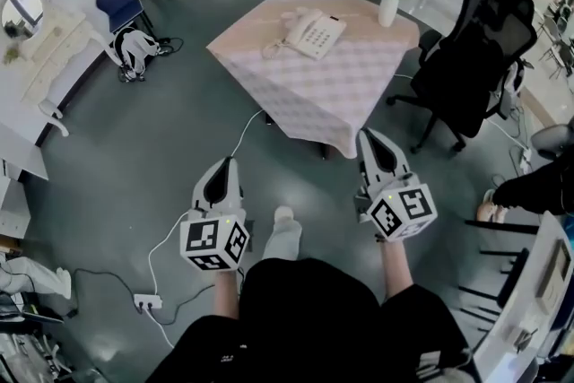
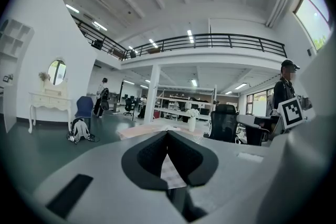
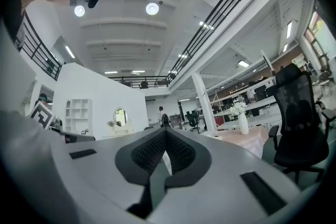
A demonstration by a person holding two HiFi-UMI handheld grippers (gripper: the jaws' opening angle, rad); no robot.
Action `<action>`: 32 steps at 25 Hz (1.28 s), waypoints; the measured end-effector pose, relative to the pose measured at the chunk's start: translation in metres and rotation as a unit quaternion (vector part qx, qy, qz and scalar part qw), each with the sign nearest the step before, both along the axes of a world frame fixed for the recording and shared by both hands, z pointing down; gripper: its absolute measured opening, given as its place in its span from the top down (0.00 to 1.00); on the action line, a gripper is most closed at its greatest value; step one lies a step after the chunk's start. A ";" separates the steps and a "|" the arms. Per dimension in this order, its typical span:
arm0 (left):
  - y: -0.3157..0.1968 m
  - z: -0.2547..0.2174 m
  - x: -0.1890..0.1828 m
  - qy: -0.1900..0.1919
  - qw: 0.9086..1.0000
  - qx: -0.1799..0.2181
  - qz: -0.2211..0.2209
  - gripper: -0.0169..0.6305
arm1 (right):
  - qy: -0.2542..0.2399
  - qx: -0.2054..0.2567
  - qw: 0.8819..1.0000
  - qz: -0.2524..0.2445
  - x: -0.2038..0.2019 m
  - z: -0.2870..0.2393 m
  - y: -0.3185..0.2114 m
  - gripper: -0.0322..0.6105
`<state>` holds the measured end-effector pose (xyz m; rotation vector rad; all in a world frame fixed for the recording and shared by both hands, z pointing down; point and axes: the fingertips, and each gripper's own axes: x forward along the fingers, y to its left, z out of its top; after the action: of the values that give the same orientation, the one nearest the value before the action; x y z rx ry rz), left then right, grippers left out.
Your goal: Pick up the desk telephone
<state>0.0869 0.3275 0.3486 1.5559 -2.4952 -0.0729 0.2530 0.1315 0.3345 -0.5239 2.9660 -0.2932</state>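
The white desk telephone (image 1: pixel 314 34) lies on a square table with a pink checked cloth (image 1: pixel 305 94), its coiled cord at its left side. Both grippers are held level over the floor, short of the table's near edge and apart from the phone. In the head view my left gripper (image 1: pixel 226 164) is shut with nothing in it. My right gripper (image 1: pixel 369 137) is also shut and empty, close to the table's near corner. In the left gripper view the jaws of the left gripper (image 2: pixel 167 135) meet, with the table (image 2: pixel 142 131) ahead. The right gripper (image 3: pixel 166 134) shows the same in its own view.
A white vase with flowers (image 1: pixel 389 4) stands at the table's far right corner. A black office chair (image 1: pixel 484 49) is right of the table. A blue chair (image 1: pixel 119 0), a backpack (image 1: pixel 134 49) and a white dresser (image 1: pixel 45 49) are at the left. A power strip (image 1: pixel 148 302) and its cable lie on the floor.
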 end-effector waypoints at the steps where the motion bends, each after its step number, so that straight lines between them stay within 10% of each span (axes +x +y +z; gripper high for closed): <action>1: -0.006 0.001 -0.007 0.001 1.000 0.000 0.002 0.98 | 0.003 0.001 1.000 0.003 -0.006 0.001 -0.005 0.96; 32: -0.145 0.031 -0.190 0.023 0.997 -0.012 0.078 0.98 | 0.031 -0.043 0.994 0.100 -0.168 0.044 -0.125 0.96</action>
<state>-0.1031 0.1829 0.3799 1.7142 -2.3226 -0.0548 0.0852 0.0064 0.3790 -0.8485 2.9389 -0.3913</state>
